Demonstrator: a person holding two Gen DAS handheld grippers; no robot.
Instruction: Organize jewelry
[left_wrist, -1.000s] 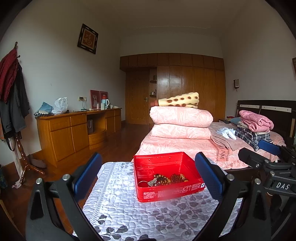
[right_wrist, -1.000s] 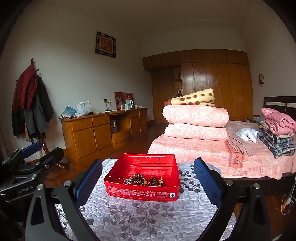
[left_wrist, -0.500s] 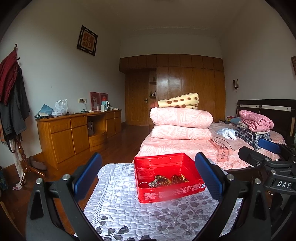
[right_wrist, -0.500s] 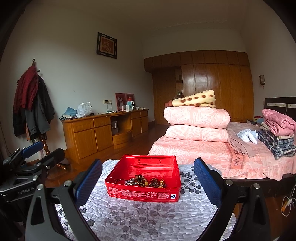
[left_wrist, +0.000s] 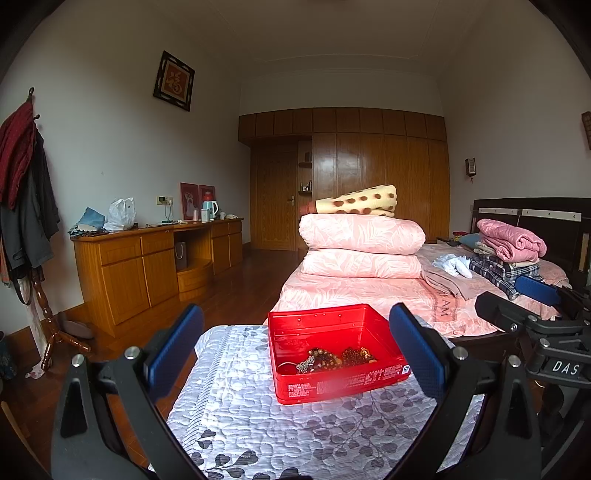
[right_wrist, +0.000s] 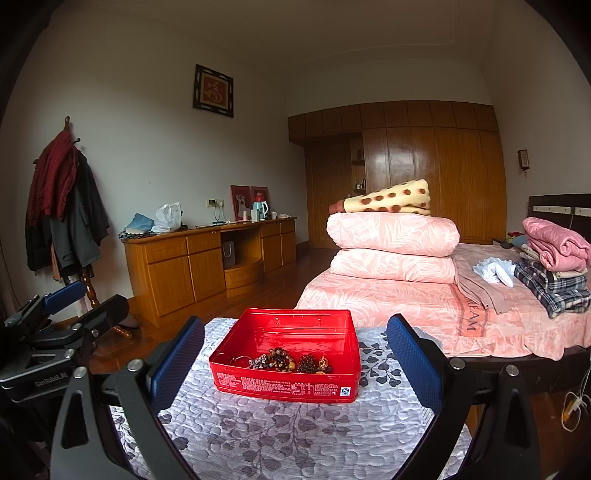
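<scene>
sat on the quilted cloth (right_wrist: 280, 435), the red tin (right_wrist: 288, 354), at about 12 o'clock from both grippers, with the jewelry (right_wrist: 288, 362) heaped along its near wall: bead strings, a metal clasp piece, amber-coloured bits. lay wholly inside already; fitted equally a pile waiting to be sorted out of the tin and a pile just gathered into it. held spread wide and empty, the left gripper (left_wrist: 295, 350) and the right gripper (right_wrist: 295, 354), each framing the tin, neither touching it. best done here: come in low over the near wall, take one strand at a time, avoid dragging tangled neighbours. compared with a second earlier: almost nothing shifted, tin and heap in place, views raised very slightly.
</scene>
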